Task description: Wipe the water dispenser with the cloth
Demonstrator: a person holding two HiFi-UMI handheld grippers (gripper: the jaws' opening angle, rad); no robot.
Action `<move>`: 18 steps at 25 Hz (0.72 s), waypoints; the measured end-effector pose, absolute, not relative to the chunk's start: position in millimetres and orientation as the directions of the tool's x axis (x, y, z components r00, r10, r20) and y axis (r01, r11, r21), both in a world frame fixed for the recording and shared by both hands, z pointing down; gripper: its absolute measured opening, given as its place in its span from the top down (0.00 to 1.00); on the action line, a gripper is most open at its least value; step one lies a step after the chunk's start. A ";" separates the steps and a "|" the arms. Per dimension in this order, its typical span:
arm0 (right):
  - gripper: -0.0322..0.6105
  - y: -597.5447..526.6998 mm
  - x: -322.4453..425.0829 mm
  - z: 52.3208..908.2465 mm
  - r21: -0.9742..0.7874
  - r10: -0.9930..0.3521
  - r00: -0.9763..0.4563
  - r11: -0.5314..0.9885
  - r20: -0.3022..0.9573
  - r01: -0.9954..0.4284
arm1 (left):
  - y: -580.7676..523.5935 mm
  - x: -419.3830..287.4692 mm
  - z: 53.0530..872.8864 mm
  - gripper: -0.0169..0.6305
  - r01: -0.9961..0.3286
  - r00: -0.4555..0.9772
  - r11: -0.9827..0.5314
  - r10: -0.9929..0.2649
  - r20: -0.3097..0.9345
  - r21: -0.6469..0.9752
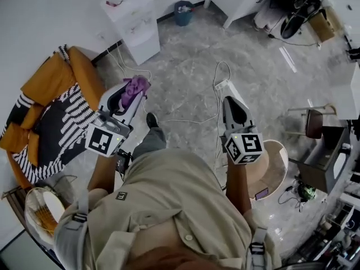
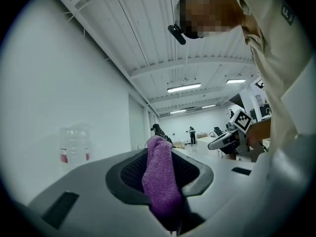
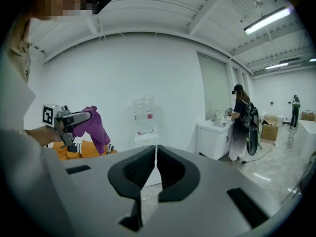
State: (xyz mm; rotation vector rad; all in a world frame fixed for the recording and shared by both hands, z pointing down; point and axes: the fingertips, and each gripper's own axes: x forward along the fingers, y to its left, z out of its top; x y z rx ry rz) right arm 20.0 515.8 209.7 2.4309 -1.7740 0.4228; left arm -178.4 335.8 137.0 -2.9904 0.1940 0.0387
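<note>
While the head view gives me the water dispenser (image 1: 136, 27) only as a white box at the wall, the right gripper view adds its clear bottle on top. The left gripper view shows my left gripper (image 2: 163, 174) clamped on the nubby purple cloth (image 2: 159, 181), folded upright between ribbed dark pads. My right gripper (image 3: 156, 169) has its jaws pressed together, empty, and marbled grey floor (image 1: 185, 66) lies open toward the dispenser, an orange sofa (image 1: 53, 80) at its left edge.
</note>
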 end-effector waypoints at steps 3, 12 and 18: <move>0.91 499.6 40.2 204.6 -0.065 -0.897 0.333 -0.366 0.291 -0.929 | 305.8 -149.5 134.4 0.78 -0.075 0.997 -0.986 -0.073 -0.018 -0.152; 0.91 400.1 68.8 196.9 -0.068 -0.874 0.396 -0.429 0.281 -0.901 | 197.8 -106.3 134.1 0.78 -0.003 1.000 -0.990 -0.003 0.000 -0.141; 0.91 334.0 73.1 189.2 -0.063 -0.887 0.368 -0.400 0.279 -0.915 | 132.7 -104.2 134.2 0.78 -0.045 0.999 -0.990 -0.044 -0.003 -0.134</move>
